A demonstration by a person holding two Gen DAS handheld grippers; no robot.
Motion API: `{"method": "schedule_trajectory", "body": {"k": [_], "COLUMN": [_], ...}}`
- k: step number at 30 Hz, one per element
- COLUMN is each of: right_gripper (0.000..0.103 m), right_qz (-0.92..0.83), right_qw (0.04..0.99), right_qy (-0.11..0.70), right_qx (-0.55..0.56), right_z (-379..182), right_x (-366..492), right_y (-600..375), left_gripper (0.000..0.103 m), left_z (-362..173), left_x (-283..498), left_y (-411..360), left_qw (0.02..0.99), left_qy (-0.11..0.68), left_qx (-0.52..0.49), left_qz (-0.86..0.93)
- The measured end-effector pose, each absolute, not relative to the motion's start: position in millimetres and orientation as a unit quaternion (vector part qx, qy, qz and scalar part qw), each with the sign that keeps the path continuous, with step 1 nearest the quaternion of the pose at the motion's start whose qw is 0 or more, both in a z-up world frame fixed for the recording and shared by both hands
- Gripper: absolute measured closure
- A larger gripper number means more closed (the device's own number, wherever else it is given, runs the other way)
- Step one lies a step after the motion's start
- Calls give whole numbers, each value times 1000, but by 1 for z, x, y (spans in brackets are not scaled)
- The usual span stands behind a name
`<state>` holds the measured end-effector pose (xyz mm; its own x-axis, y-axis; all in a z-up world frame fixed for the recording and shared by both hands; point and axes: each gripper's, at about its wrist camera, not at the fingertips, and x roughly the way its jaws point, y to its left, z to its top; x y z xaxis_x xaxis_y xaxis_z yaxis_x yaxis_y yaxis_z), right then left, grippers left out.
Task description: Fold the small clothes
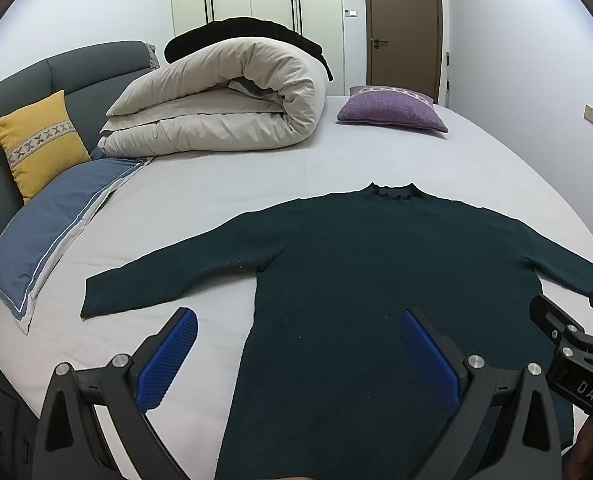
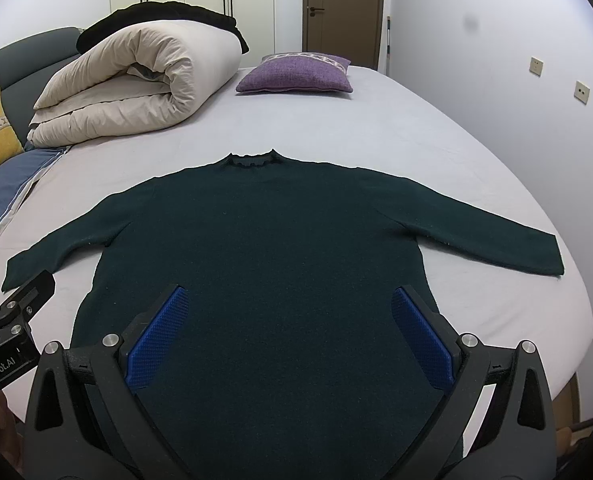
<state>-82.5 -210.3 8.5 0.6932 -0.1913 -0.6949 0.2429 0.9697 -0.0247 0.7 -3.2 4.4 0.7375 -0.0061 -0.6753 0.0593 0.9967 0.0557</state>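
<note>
A dark green long-sleeved sweater (image 1: 356, 264) lies flat on the bed, collar at the far end and both sleeves spread out; it also shows in the right wrist view (image 2: 280, 240). My left gripper (image 1: 298, 320) is open and empty above the sweater's lower left side, its left blue pad over the sheet. My right gripper (image 2: 288, 298) is open and empty above the sweater's lower body. Each gripper shows at the edge of the other's view: the right one (image 1: 576, 344) and the left one (image 2: 12, 320).
The bed sheet (image 2: 416, 128) is pale grey. A rolled beige duvet (image 1: 216, 104) with a black garment on top lies at the far left. A purple cushion (image 1: 392, 110), a yellow cushion (image 1: 40, 140) and a blue pillow (image 1: 52, 224) lie around. The bed's right edge (image 2: 576, 300) is near.
</note>
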Motion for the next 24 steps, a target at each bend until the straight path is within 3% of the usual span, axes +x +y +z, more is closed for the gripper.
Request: {"method": "schedule_trajectory", "body": {"k": [24], "right_gripper": [0], "right_qz": [-115], "right_qw": [920], "right_qy": [373], "right_qx": [32], "right_z": [10], "right_x": [-84], "right_y": [-205], "left_gripper": [0], "left_z": [5], "left_x": [1], "left_y": [-3], "left_qw": [932], "left_qy": [361], "left_qx": [35], "left_qz": [-18]}}
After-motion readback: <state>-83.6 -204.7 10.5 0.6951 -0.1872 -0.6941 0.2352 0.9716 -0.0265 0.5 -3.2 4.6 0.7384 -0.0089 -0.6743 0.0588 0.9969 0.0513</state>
